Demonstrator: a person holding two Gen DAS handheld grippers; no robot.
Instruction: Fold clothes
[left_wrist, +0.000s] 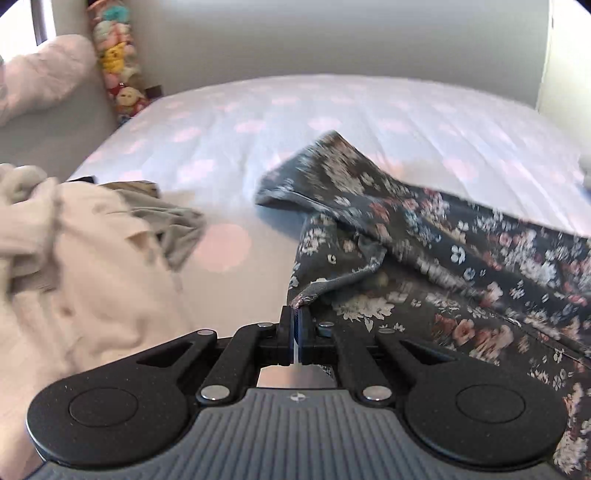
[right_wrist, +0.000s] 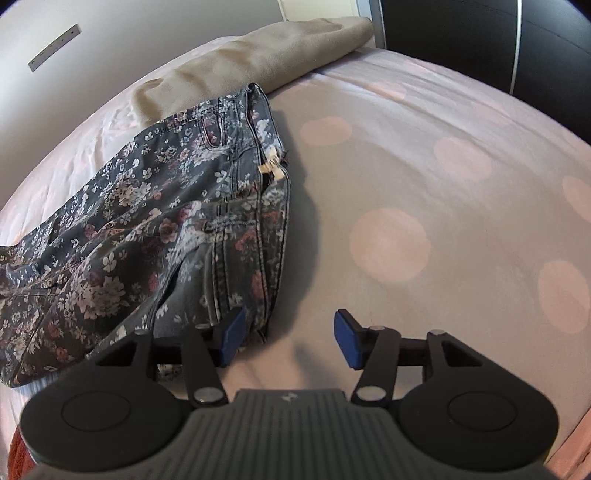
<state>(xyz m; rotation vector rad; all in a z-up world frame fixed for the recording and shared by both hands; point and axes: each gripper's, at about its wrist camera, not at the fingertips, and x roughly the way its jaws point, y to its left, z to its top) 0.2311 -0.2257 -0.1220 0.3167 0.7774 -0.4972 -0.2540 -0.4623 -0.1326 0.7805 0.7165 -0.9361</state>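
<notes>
Dark floral trousers (left_wrist: 424, 236) lie crumpled on the right half of the bed (left_wrist: 332, 110). My left gripper (left_wrist: 295, 325) is shut, and a hem corner of the trousers is pinched at its fingertips, lifted slightly off the sheet. In the right wrist view the same trousers (right_wrist: 155, 221) spread to the left, with the waistband and fly toward the far end. My right gripper (right_wrist: 290, 339) is open over the dotted sheet (right_wrist: 443, 110). Its left blue pad (right_wrist: 232, 338) sits at the trousers' near edge, its right pad (right_wrist: 347, 338) over bare sheet. No cloth is pressed between them.
A heap of cream clothes (left_wrist: 74, 266) with a grey-green garment (left_wrist: 173, 221) lies at the left. Plush toys (left_wrist: 118, 70) and a pink pillow (left_wrist: 40, 77) stand by the far-left wall. A beige cloth (right_wrist: 258, 62) lies beyond the trousers. A dark panel (right_wrist: 517, 40) borders the bed's far right.
</notes>
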